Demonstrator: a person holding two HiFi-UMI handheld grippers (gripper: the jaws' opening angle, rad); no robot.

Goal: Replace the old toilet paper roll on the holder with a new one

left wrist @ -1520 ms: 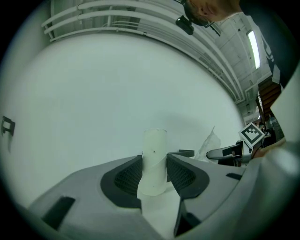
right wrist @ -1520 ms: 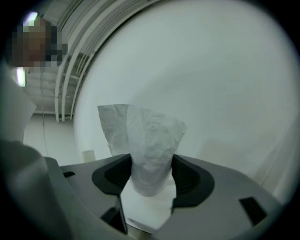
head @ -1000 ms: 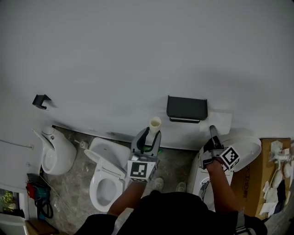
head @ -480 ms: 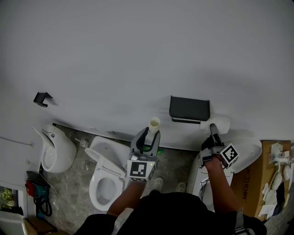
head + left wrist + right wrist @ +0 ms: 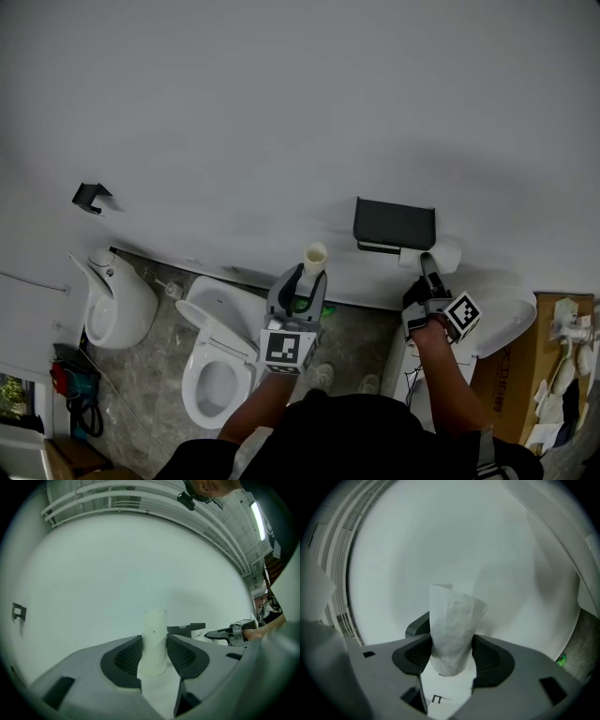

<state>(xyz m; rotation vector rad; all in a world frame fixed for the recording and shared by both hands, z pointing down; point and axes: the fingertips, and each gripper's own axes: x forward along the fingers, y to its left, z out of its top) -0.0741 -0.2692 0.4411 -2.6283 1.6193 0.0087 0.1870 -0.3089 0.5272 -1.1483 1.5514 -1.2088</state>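
Note:
My left gripper (image 5: pixel 307 277) is shut on the old empty cardboard tube (image 5: pixel 316 256), a pale tube that stands upright between the pads in the left gripper view (image 5: pixel 153 641). The black paper holder (image 5: pixel 395 223) is fixed to the white wall to its right. My right gripper (image 5: pixel 428 267) is shut on the new white paper roll (image 5: pixel 439 255), just below the holder's right end. In the right gripper view the roll (image 5: pixel 452 630) fills the gap between the jaws, with a dark part of the holder (image 5: pixel 417 626) behind it.
A white toilet (image 5: pixel 220 361) with its lid up stands below the left gripper. Another white fixture (image 5: pixel 117 305) is at the far left, under a black wall hook (image 5: pixel 91 196). A white basin (image 5: pixel 506 319) and a cardboard box (image 5: pixel 544 356) are at the right.
My right gripper has carried the new roll left, closer to the holder's right end, and rolled slightly. The left gripper with the tube has stayed put.

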